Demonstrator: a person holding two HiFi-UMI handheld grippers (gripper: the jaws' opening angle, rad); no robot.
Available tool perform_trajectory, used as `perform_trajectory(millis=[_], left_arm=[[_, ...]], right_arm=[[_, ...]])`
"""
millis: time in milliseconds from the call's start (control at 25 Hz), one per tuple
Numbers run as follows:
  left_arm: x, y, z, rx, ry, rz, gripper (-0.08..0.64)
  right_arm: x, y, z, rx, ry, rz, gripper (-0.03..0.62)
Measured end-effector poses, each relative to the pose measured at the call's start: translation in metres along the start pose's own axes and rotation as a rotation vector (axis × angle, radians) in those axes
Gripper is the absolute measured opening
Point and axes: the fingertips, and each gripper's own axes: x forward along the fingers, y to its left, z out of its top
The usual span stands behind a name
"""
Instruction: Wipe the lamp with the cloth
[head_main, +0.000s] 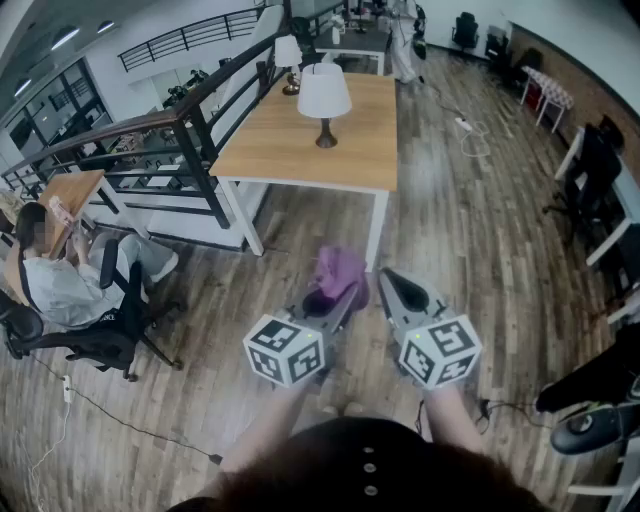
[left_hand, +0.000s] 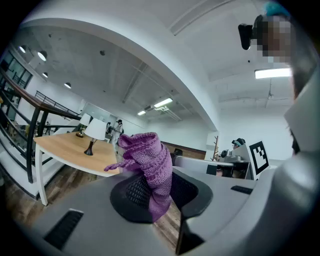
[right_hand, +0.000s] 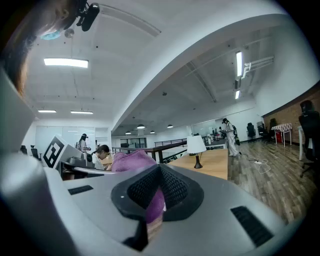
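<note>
Lamp (head_main: 324, 97) stands upright on the table (head_main: 280, 150), untouched. Purple cloth (left_hand: 150, 165) is well short of the table's near edge, clamped in the left gripper (left_hand: 155, 194) and bunched above its pads. Right gripper (right_hand: 159, 186) beside it, jaws closed together, nothing clearly gripped.

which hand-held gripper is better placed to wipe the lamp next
Left: the left hand-held gripper is shut on the purple cloth; the right hand-held gripper is shut, empty. The lamp stands ahead of both.
</note>
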Motion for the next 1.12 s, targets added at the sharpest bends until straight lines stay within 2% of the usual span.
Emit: perform_trajectory(millis=[680, 880, 1120], left_arm=[[-0.006, -0.002, 0.001, 0.0, -0.012, 0.012, 0.08], [-0.007, 0.0, 0.004, 0.005, -0.019, 0.017, 0.08], [0.002, -0.002, 0.008, 0.016, -0.032, 0.028, 0.08]], right_arm=[[0.0, 0.004, -0.005, 0.0, 0.01, 0.003, 0.011], [0.001, 0.0, -0.001, 0.042, -0.023, -0.011, 0.012], [0.005, -0.007, -0.001, 0.029, -0.012, 0.019, 0.012]])
